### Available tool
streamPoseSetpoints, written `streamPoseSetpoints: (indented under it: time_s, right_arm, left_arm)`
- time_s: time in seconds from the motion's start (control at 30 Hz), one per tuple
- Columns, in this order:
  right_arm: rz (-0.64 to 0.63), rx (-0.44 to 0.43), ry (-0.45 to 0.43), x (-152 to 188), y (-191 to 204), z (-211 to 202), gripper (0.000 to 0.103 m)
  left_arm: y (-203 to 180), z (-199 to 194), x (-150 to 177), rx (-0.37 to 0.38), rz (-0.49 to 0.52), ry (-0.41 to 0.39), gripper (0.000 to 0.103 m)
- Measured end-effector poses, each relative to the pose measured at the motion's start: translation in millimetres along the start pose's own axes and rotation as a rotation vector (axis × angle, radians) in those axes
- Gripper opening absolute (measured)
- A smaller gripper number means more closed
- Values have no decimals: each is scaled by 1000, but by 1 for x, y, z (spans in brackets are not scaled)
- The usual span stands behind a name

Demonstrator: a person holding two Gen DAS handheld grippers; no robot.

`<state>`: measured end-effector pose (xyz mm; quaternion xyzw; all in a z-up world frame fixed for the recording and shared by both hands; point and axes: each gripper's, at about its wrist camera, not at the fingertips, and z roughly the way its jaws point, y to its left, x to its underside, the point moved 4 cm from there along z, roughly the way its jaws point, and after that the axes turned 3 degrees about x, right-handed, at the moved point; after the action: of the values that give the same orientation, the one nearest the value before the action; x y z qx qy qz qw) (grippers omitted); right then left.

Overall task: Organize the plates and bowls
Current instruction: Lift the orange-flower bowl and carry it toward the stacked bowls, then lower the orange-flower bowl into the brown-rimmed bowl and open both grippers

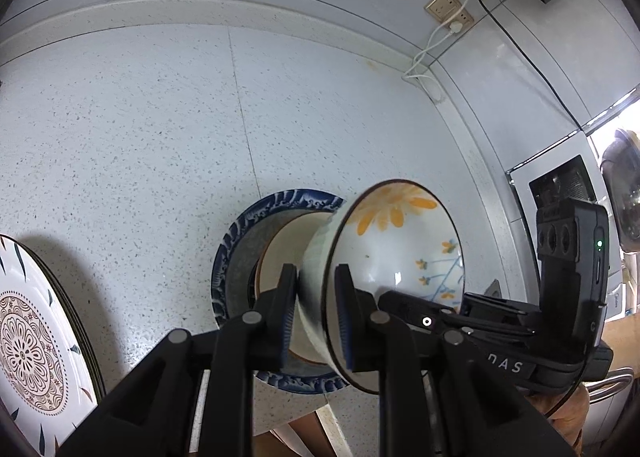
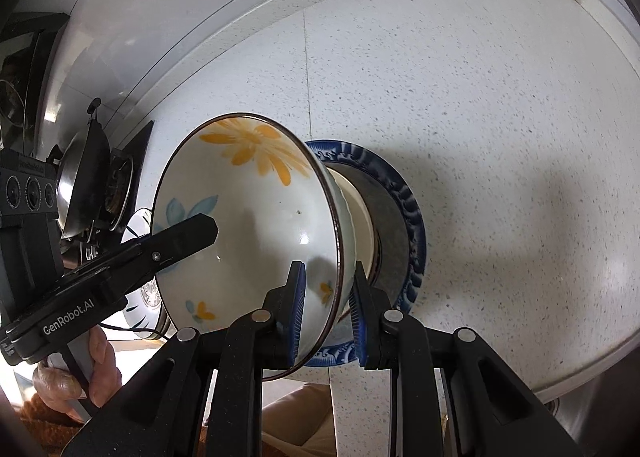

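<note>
Flowered bowl [image 1: 396, 241]: white, with orange flowers and a dark rim, tilted so its mouth faces the cameras; it sits above the blue-rimmed plate [image 1: 280, 203], gripped from two sides.
Left gripper [image 1: 316, 309]: its fingers [image 1: 286, 297] are closed on the bowl's wall, one blue pad outside, the other inside the mouth, the rim between them.
Right gripper [image 2: 328, 313]: clamped on the opposite part of the same rim, one finger inside the bowl, the other on the outer wall.
Bowl relative to fingers: each pair pinches only the wall near the rim; most of the bowl stands beyond the fingertips.
Blue-rimmed plate: lies flat on the speckled tabletop [image 1: 140, 129] under the flowered bowl, and holds a cream bowl [image 1: 280, 253].
Cream bowl: sits in the plate's grey centre, just below the flowered bowl's base; whether the two bowls touch cannot be told.
Patterned plates [image 1: 36, 345]: a stack with a mandala design, on the tabletop well to the left of the blue-rimmed plate.
Person's hand [image 2: 80, 369]: wrapped around the left gripper's handle, seen from the right wrist.
Wok [image 2: 80, 185]: on the stove beyond the left gripper.
</note>
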<state>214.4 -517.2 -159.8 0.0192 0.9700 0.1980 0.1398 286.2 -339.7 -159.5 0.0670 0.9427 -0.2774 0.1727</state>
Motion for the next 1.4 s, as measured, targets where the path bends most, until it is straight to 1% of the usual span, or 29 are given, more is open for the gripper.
streamPoseSetpoints:
  time_s: [0.2, 0.47, 0.7, 1.4]
  right_arm:
    - [3, 6, -3, 0, 0, -2, 19]
    - [-4, 15, -11, 0, 5, -5, 20]
    - [-8, 18, -12, 1, 10, -5, 20]
    - [-14, -2, 27, -2, 9, 3, 20]
  left_arm:
    - [-2, 2, 1, 1, 3, 2, 18]
    - [2, 8, 9, -1, -13, 23, 18]
    - [4, 6, 11, -1, -23, 20, 18]
    - [5, 5, 13, -8, -35, 36, 18]
